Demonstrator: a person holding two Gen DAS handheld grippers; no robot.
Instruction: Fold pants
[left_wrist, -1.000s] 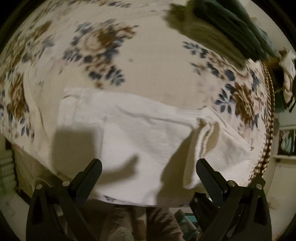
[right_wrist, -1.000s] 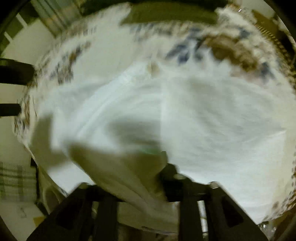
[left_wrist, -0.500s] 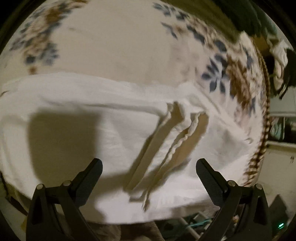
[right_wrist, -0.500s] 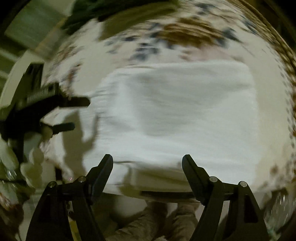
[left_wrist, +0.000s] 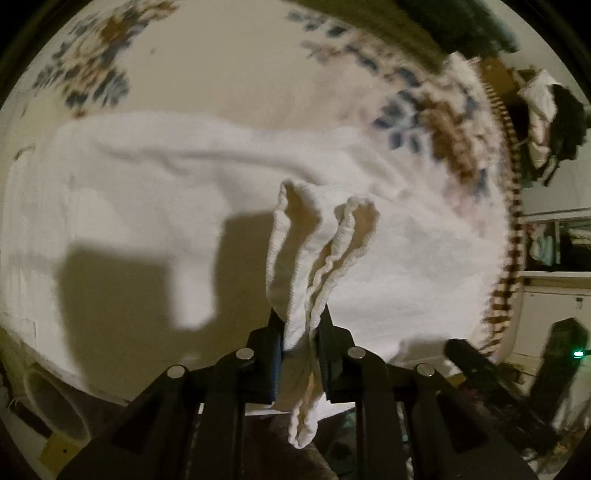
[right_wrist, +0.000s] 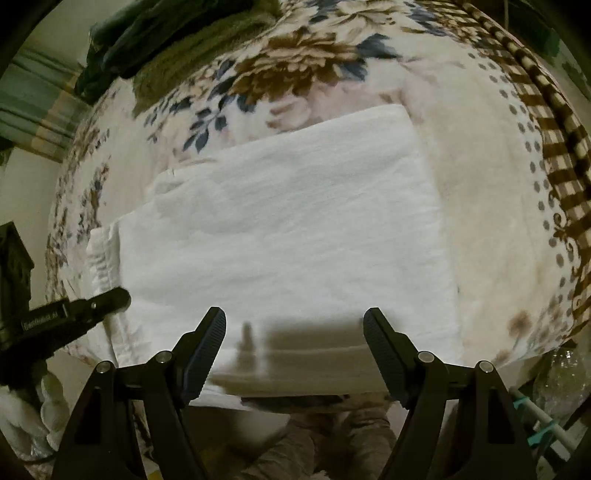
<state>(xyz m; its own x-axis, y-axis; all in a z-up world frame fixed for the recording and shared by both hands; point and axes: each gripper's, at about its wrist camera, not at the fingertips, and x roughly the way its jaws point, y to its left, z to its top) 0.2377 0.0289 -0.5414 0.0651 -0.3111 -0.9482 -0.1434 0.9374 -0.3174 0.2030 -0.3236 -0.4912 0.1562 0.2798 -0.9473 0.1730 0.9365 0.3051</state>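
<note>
pants (right_wrist: 284, 236) (white) waistband (left_wrist: 314, 258) pinched by left gripper (left_wrist: 301, 332).

White pants (right_wrist: 288, 236): matt woven cloth with a fine crinkled texture; ribbed, gathered elastic waistband (left_wrist: 321, 258) showing puckered ridges. Floral blanket (right_wrist: 295, 66): soft, fleecy cloth, matt, printed with brown and blue flowers, bordered by a brown-and-cream checked edge (right_wrist: 554, 140). Left gripper (left_wrist: 301, 332): black matt plastic body with bright, smooth metal pins (left_wrist: 245, 353) at the joints. Right gripper (right_wrist: 294, 339): the same black matt plastic; fingertips (right_wrist: 207, 347) faced with finely ribbed, rubber-like pads. Dark green cloth (right_wrist: 155, 33): matt, plush-looking, folded at the blanket's far edge.
</note>
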